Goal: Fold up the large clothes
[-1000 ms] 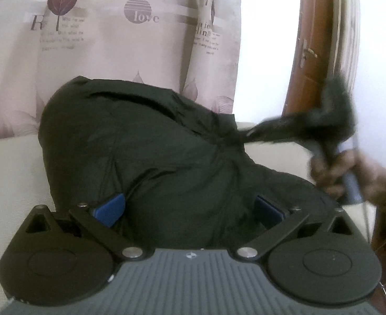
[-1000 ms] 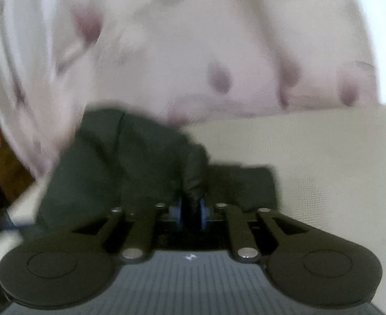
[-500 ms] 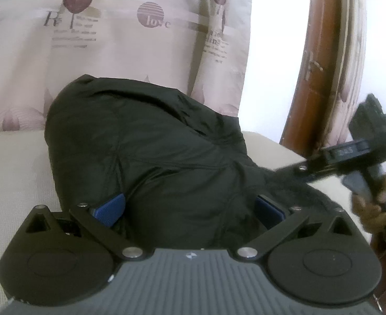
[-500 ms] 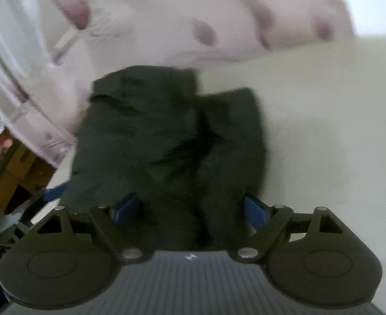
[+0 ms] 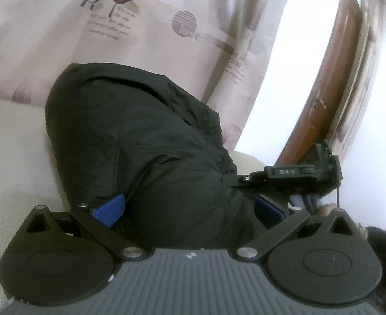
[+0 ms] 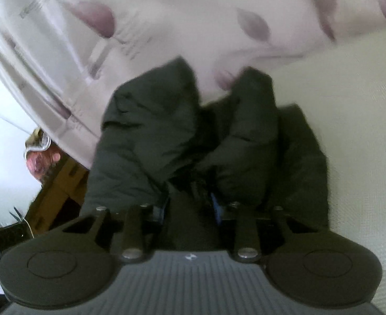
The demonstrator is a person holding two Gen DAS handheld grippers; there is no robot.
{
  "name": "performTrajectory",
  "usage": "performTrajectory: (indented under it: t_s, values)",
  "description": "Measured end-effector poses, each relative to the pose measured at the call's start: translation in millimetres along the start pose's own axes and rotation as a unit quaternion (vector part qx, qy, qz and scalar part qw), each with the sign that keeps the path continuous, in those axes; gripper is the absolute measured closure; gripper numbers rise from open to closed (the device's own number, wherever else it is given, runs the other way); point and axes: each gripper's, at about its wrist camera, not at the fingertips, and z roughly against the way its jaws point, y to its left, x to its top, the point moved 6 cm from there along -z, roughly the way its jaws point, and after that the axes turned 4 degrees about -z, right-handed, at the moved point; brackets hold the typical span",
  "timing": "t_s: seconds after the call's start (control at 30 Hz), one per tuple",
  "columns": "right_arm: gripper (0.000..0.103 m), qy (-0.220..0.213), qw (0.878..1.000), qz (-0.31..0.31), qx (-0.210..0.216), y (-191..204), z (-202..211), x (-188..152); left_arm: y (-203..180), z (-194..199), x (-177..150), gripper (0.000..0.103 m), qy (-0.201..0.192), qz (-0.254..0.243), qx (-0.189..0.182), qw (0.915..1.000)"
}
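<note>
A large dark padded jacket lies bunched on a cream bed surface; it also fills the middle of the right wrist view. My left gripper is open, its blue pads wide apart against the jacket's near edge. My right gripper has its jaws drawn close on a fold of the jacket; it also shows from the side in the left wrist view at the jacket's right edge.
A pale curtain with purple leaves hangs behind the bed. A brown wooden door frame stands at the right. A brown cardboard box and clutter sit beyond the bed's edge.
My right gripper opened, moved back to the jacket's edge and closed on a fold. The left gripper stayed open and tilted slightly.
</note>
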Motion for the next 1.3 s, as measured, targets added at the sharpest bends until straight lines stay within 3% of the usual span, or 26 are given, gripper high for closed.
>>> performTrajectory:
  t_s: [0.17, 0.27, 0.33, 0.4, 0.57, 0.7, 0.73, 0.77, 0.87, 1.03, 1.07, 1.1, 1.13, 1.17, 1.3]
  values:
    - [0.072, -0.001, 1.0, 0.004, -0.007, -16.3, 28.2, -8.3, -10.8, -5.5, 2.5, 0.0, -0.003, 0.003, -0.016, 0.9999]
    - [0.072, -0.012, 0.999, 0.031, -0.02, -12.0, 47.8, -10.5, -16.7, -8.6, -2.3, 0.0, -0.002, -0.023, -0.013, 0.9997]
    - [0.061, -0.017, 0.998, 0.037, -0.04, -18.6, 58.7, -13.4, -23.6, -11.9, -6.2, 0.0, 0.004, -0.054, -0.001, 0.9985]
    - [0.058, -0.027, 0.998, 0.029, -0.049, -14.4, 60.3, -16.1, -28.2, -13.1, -8.7, 0.0, 0.004, -0.073, 0.006, 0.9973]
    - [0.049, -0.053, 0.99, 0.071, -0.106, 11.1, 87.8, -23.6, -24.2, -13.1, -11.4, 0.0, 0.001, -0.063, 0.005, 0.998]
    - [0.051, -0.044, 0.983, 0.095, -0.15, 26.4, 94.7, -41.5, -25.3, -12.5, -13.4, 0.0, 0.0, -0.069, 0.008, 0.9976]
    - [0.065, -0.042, 0.98, 0.106, -0.163, 27.1, 95.5, -48.0, -25.2, -12.6, -13.5, 0.0, -0.002, -0.068, 0.007, 0.9977]
    - [0.071, -0.038, 0.977, 0.111, -0.178, 23.6, 93.8, -55.4, -24.6, -12.6, -13.6, 0.0, -0.004, -0.064, 0.005, 0.9979]
    - [0.072, -0.032, 0.981, 0.062, -0.183, -1.4, 76.4, -74.3, -19.1, -9.5, -11.3, 0.0, -0.007, -0.039, 0.0, 0.9992]
    - [0.072, -0.053, 0.985, 0.012, -0.166, -16.5, 78.6, -83.6, 17.3, 19.2, -5.7, 0.0, -0.011, 0.074, 0.002, 0.9972]
    - [0.07, -0.055, 0.985, 0.003, -0.165, -18.9, 80.0, -83.8, 24.1, 23.9, -7.8, 0.0, -0.002, 0.089, 0.004, 0.996]
    - [0.063, -0.057, 0.984, -0.003, -0.168, -21.0, 80.4, -83.5, 29.6, 28.6, -11.1, 0.0, 0.009, 0.102, 0.003, 0.9947]
    - [0.048, -0.058, 0.982, -0.004, -0.178, -23.0, 80.3, -82.7, 32.8, 34.0, -15.2, 0.0, 0.018, 0.111, 0.0, 0.9937]
    - [0.043, -0.061, 0.979, -0.003, -0.195, -22.6, 78.4, -82.6, 32.9, 38.5, -18.4, 0.0, 0.023, 0.112, -0.001, 0.9935]
    - [0.04, -0.06, 0.977, 0.001, -0.204, -21.4, 77.0, -83.7, 20.6, 41.4, -30.4, 0.0, 0.049, 0.095, -0.017, 0.9941]
